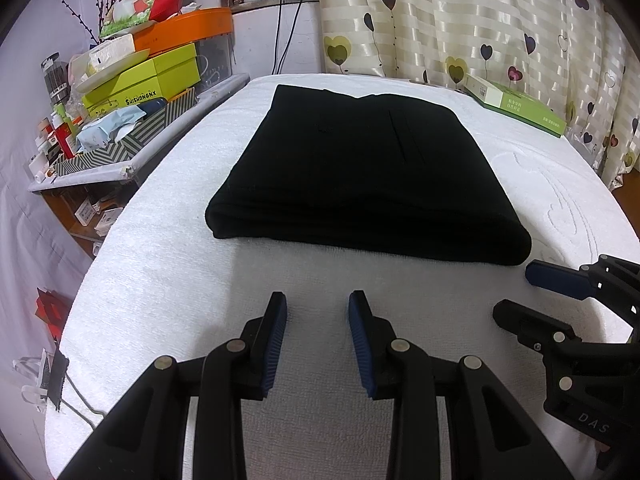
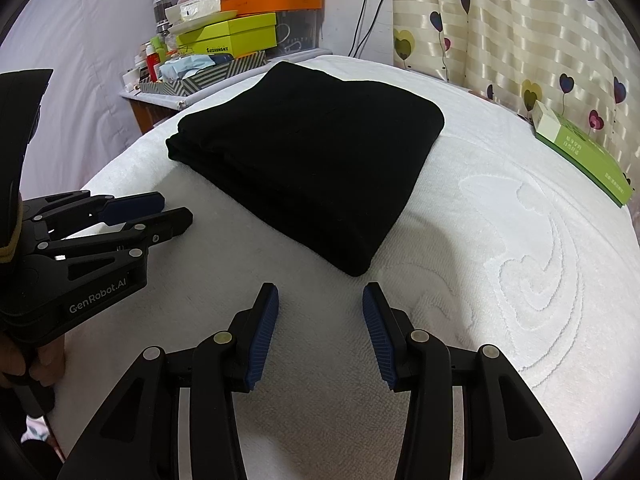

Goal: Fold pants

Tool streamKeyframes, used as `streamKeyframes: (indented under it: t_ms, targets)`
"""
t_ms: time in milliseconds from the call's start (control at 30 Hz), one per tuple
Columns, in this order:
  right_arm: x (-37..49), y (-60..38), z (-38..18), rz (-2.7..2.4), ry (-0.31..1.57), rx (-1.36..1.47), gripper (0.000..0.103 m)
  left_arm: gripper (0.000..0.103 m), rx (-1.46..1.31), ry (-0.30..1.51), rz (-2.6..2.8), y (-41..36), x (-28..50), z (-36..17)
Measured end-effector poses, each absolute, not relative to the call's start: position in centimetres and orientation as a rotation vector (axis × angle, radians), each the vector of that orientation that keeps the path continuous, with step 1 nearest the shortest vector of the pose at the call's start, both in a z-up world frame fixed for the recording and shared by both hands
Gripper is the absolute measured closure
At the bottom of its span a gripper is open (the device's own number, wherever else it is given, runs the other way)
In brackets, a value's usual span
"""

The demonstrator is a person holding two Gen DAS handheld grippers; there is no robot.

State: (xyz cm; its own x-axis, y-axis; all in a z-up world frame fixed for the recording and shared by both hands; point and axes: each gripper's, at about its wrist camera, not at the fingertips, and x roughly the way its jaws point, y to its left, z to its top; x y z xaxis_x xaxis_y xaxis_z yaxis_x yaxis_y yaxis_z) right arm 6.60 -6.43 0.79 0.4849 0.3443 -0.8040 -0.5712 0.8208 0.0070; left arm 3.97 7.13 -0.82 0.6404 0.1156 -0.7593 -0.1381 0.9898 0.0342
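The pants point(image 1: 360, 168) lie folded into a neat block on the towel point(image 1: 168, 280). Both tongs, left point(image 1: 318, 300) and right point(image 2: 320, 292), gape empty; folding looks finished, so only withdrawal seems needed.

Folded pants point(image 1: 360, 168) lie on the towel point(image 1: 168, 264); box point(image 1: 516, 106) behind-right; cluttered shelf point(image 1: 120, 128) left.

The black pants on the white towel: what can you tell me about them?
The black pants are folded into a thick, neat rectangle of several layers, in a soft matte fabric. A pocket slit shows on top. They lie flat on the white towel, touching nothing else. The left gripper and right gripper sit open nearby, apart from them.
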Motion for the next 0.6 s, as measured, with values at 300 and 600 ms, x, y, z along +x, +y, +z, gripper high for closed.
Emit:
streamKeyframes:
  t_ms: [300,600]
  targets:
    - [6.59,-6.42,0.8,0.566,0.906,-0.277,0.058,0.068,-0.021,0.864,0.149,7.09,4.0,-0.83]
    - [6.6,-6.45,0.79,0.566,0.906,-0.278,0.058,0.063,-0.018,0.865,0.167,7.1,3.97,-0.85]
